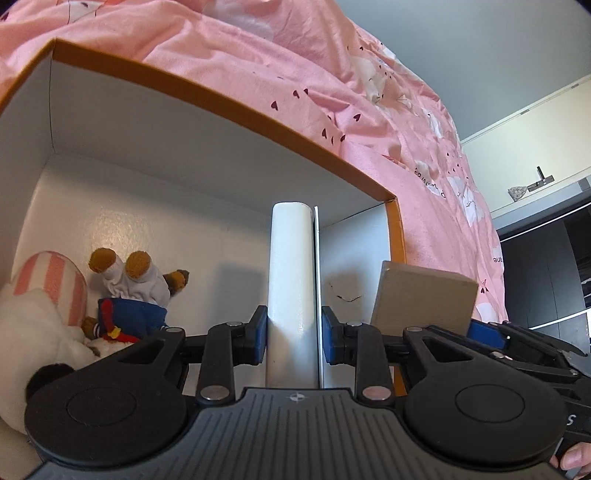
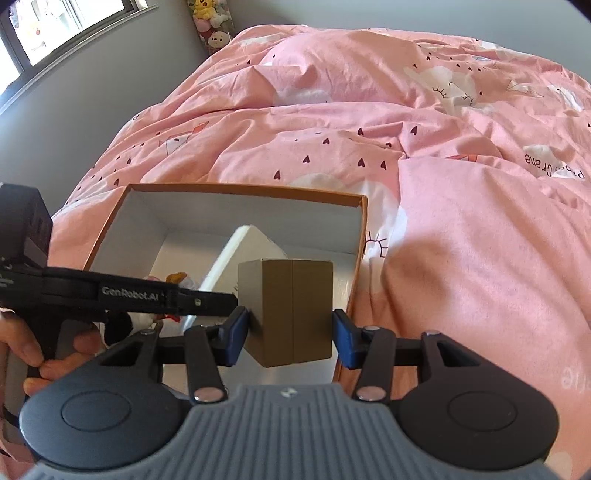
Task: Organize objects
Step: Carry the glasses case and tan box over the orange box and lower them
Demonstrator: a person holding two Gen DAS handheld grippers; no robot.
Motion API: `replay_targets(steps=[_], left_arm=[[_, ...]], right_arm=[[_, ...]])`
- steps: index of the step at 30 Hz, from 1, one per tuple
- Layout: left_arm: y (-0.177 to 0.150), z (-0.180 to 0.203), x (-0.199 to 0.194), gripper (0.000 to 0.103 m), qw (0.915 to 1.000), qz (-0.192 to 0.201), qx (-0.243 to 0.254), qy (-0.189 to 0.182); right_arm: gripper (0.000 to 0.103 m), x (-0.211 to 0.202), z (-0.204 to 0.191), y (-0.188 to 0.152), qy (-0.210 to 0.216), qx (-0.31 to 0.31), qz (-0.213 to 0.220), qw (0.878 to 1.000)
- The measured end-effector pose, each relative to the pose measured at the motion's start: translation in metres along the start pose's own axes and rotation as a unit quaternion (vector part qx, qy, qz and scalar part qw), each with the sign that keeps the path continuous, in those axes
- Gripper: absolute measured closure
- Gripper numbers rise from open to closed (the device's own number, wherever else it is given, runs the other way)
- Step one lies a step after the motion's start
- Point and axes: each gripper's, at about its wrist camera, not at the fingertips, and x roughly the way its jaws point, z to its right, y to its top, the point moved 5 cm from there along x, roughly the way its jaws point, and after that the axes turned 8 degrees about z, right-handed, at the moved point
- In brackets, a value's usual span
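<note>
The arm of the left tongs (image 2: 147, 295), seen from the right wrist, carries the lettering "GenRobot.AI"; the pink duvet (image 2: 461, 221) shows upside-down print, of which only "Crane" reads for certain. The left tongs (image 1: 293, 339) are clamped on a tall white box (image 1: 291, 280) with a thin white flap along its right edge, held upright over the inside of the orange-rimmed carton (image 1: 221, 107) that sits on the bed. The right tongs (image 2: 291, 338) are clamped on a brown cardboard box (image 2: 291, 314), held above the carton's right end. Only the left wrist view shows the carton's contents clearly: a small bear in blue and white (image 1: 136, 295) lying head down beside a white plush with a pink-striped part (image 1: 48, 295) in the left corner. Only the right wrist view shows the window (image 2: 55, 29), the soft toys (image 2: 212, 22) by the wall and a hand (image 2: 37, 354) on the left handle.
</note>
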Motion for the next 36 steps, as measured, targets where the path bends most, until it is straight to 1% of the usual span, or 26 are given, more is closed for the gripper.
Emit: replay_targets(steps=[3,5,10,13,15,20,25,28,34,36], left_arm=[[-0.006,-0.003,0.016,0.071,0.9995,-0.010,-0.031,0.001],[-0.011,-0.003,0.027,0.071,0.9990,-0.017,-0.040,0.001],[-0.021,0.003,0.045,0.071,0.9988,-0.035,-0.034,0.007],[-0.024,0.001,0.049,0.071,0.9978,-0.056,-0.033,0.015],[-0.027,0.001,0.051,0.070,0.9965,-0.072,-0.022,0.034],[-0.028,0.000,0.049,0.070,0.9950,-0.089,-0.008,0.044],[-0.030,0.002,0.040,0.062,0.9917,-0.093,0.041,0.079],[-0.030,-0.001,0.036,0.056,0.9867,-0.097,0.076,0.106],[-0.030,-0.006,0.030,0.056,0.9818,-0.112,0.104,0.113],[-0.030,-0.007,0.028,0.055,0.9790,-0.118,0.117,0.118]], right_arm=[[0.052,0.004,0.000,0.007,0.001,-0.010,0.002,1.000],[0.052,0.010,0.000,0.009,0.001,-0.015,-0.001,1.000],[0.052,0.023,0.003,0.009,-0.025,-0.040,-0.007,0.999],[0.052,0.024,0.006,0.009,-0.031,-0.052,-0.009,0.998],[0.052,0.025,0.006,0.009,-0.029,-0.058,-0.012,0.998],[0.052,0.030,0.005,0.009,-0.028,-0.064,-0.019,0.997],[0.052,0.032,0.002,0.009,-0.030,-0.073,-0.021,0.997],[0.052,0.032,0.000,0.009,-0.031,-0.081,-0.023,0.996],[0.052,0.030,-0.001,0.013,-0.036,-0.094,-0.018,0.995],[0.052,0.030,0.000,0.014,-0.037,-0.095,-0.018,0.995]])
